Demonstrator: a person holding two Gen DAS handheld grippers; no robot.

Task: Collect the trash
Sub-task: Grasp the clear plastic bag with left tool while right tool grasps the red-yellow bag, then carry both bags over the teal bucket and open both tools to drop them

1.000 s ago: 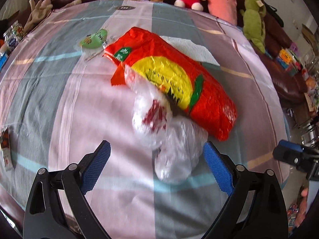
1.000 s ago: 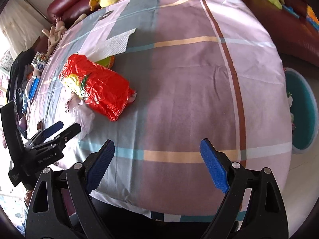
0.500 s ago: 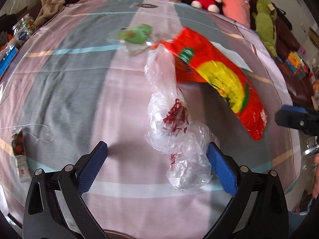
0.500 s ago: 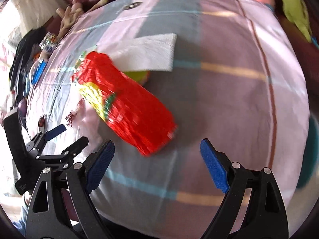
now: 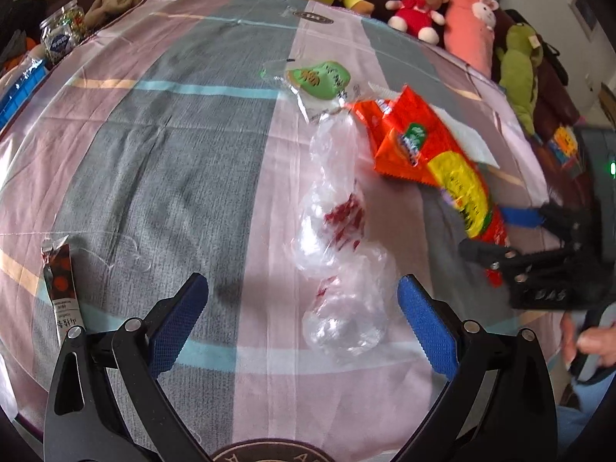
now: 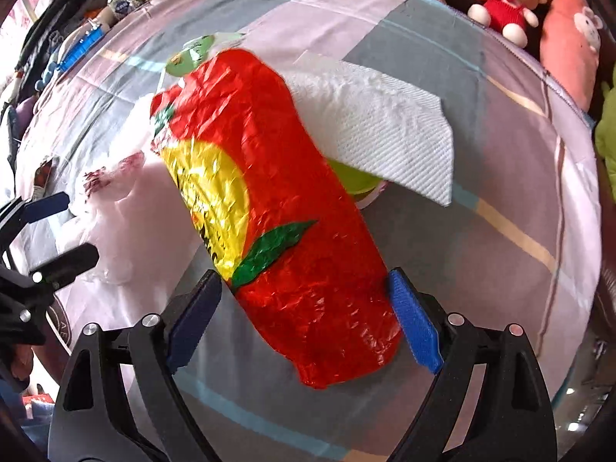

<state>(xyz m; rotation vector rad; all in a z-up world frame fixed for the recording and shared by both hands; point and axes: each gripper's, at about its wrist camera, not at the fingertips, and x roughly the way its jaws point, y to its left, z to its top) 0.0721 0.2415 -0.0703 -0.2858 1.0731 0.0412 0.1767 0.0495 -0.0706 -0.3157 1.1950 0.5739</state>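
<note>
A puffy red and yellow snack bag (image 6: 292, 208) lies on the plaid cloth (image 6: 481, 269). My right gripper (image 6: 304, 319) straddles its near end; the jaws are closing, the blue pads at the bag's sides without squashing it. A crumpled clear plastic bag (image 5: 338, 269) with red print lies between the fingers of my left gripper (image 5: 304, 323), which is wide open and touches nothing. In the left wrist view the right gripper (image 5: 500, 233) sits at the red bag (image 5: 423, 154). A green wrapper (image 5: 319, 79) lies beyond, and a small dark sachet (image 5: 61, 285) far left.
A white paper towel (image 6: 377, 127) rests partly on the red bag, with a green object (image 6: 354, 181) under it. Plush toys (image 5: 415, 11) line a dark sofa behind the table. A jar (image 5: 61, 34) stands at back left. A person's hand (image 5: 589, 342) shows at right.
The right gripper swept left across the table, rolled, and came down around the red bag with narrower jaws. The left gripper slid sideways until the clear bag lay between its fingers.
</note>
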